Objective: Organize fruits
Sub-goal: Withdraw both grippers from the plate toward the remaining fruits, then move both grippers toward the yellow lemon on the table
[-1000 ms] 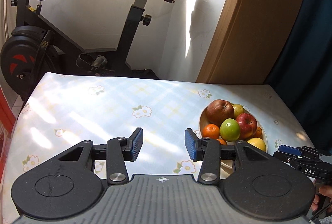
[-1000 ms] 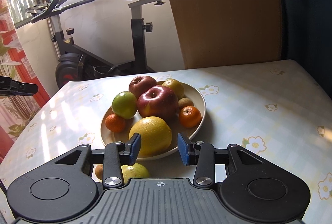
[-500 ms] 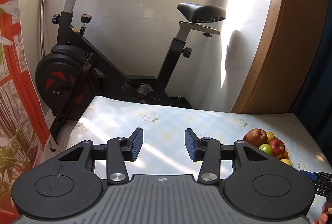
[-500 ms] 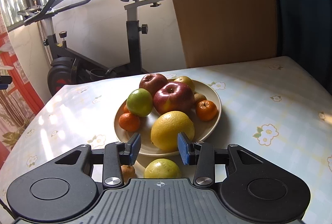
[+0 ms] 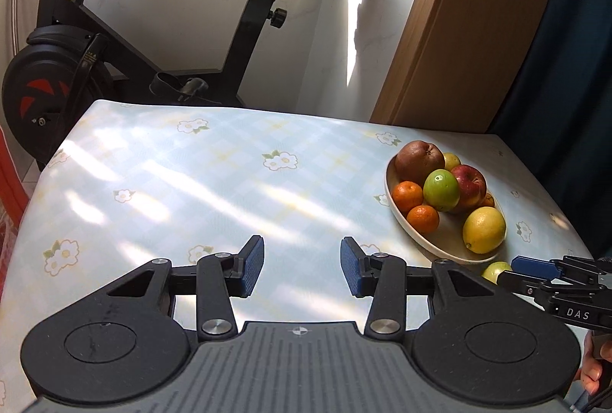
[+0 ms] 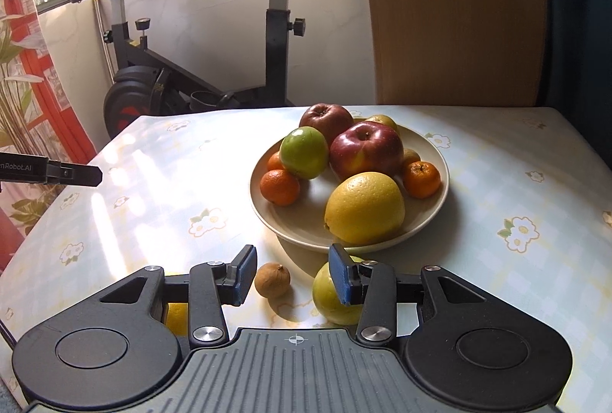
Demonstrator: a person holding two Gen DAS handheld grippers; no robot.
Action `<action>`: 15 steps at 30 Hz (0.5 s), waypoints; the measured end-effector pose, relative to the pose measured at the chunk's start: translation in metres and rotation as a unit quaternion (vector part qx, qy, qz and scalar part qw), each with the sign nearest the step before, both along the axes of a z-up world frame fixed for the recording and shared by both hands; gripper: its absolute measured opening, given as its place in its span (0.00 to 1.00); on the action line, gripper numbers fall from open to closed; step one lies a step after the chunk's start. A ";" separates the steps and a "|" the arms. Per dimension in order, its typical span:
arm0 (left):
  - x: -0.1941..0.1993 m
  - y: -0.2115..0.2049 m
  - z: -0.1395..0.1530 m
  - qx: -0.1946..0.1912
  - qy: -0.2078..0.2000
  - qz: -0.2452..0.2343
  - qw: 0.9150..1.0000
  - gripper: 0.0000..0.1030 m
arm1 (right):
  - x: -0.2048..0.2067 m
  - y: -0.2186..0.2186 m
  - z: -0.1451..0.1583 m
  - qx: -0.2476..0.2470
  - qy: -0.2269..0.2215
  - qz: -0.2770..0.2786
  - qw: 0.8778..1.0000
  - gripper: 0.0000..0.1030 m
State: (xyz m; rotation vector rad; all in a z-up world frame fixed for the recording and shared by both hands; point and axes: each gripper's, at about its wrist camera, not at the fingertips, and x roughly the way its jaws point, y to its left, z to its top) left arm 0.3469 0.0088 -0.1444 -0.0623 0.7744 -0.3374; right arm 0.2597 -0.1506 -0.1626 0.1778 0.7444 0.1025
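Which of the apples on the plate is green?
The green apple at the plate's left side, above two mandarins; the other two big apples are dark red.

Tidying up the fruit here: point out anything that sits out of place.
Two fruits lie on the tablecloth beside the plate, not on it: a small brown fruit and a yellow-green fruit, both just ahead of the right tongs. Nothing looks spilled or damaged.

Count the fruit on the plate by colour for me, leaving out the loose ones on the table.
Red apples: 2
Green apple: 1
Orange mandarins: 3
Yellow fruits: 2
Brown fruit: 1
Total on the plate: 9
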 end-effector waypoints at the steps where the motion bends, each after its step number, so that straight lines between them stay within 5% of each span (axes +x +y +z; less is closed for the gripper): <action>1: -0.001 -0.003 -0.004 0.001 0.003 -0.006 1.000 0.45 | 0.000 0.000 -0.001 0.001 0.002 0.002 1.000 0.38; 15: -0.020 -0.018 -0.028 0.005 0.050 -0.066 0.997 0.45 | -0.009 0.021 0.001 -0.005 0.025 0.074 0.997 0.44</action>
